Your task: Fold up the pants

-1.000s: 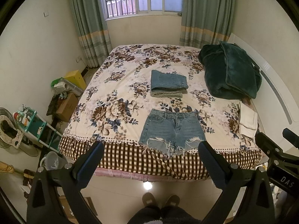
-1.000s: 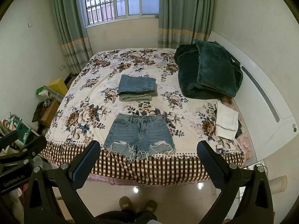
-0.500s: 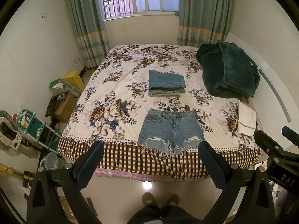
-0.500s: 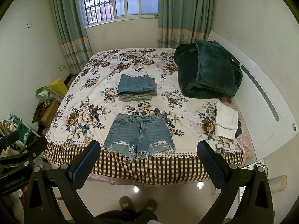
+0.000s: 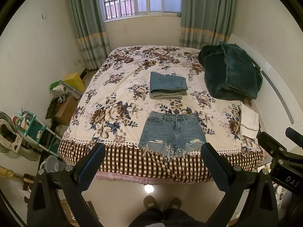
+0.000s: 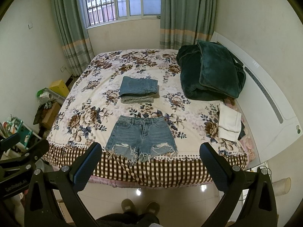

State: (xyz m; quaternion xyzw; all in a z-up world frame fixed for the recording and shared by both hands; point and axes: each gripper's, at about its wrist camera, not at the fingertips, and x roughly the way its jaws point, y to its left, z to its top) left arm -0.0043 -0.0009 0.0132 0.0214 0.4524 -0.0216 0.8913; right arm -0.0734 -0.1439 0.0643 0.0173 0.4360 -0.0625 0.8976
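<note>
A pair of frayed blue denim shorts (image 5: pixel 173 132) lies flat near the foot edge of the floral bed (image 5: pixel 117 98), waistband away from me; it also shows in the right wrist view (image 6: pixel 142 134). Behind it sits a stack of folded jeans (image 5: pixel 167 85) (image 6: pixel 139 89). My left gripper (image 5: pixel 152 151) is open and empty, held over the floor short of the bed. My right gripper (image 6: pixel 150 150) is open and empty too, at the same distance. Each gripper shows at the edge of the other's view.
A dark green blanket (image 5: pixel 231 75) is piled at the bed's right, with a folded white garment (image 5: pixel 249 122) near the right edge. A teal shelf (image 5: pixel 36 130), boxes and a bucket (image 5: pixel 52 165) crowd the floor on the left. My slippers (image 6: pixel 140 207) stand on the tiled floor.
Both views have shifted only slightly; the bed sits a touch lower and closer in the left wrist view. Both grippers stay open and empty.
</note>
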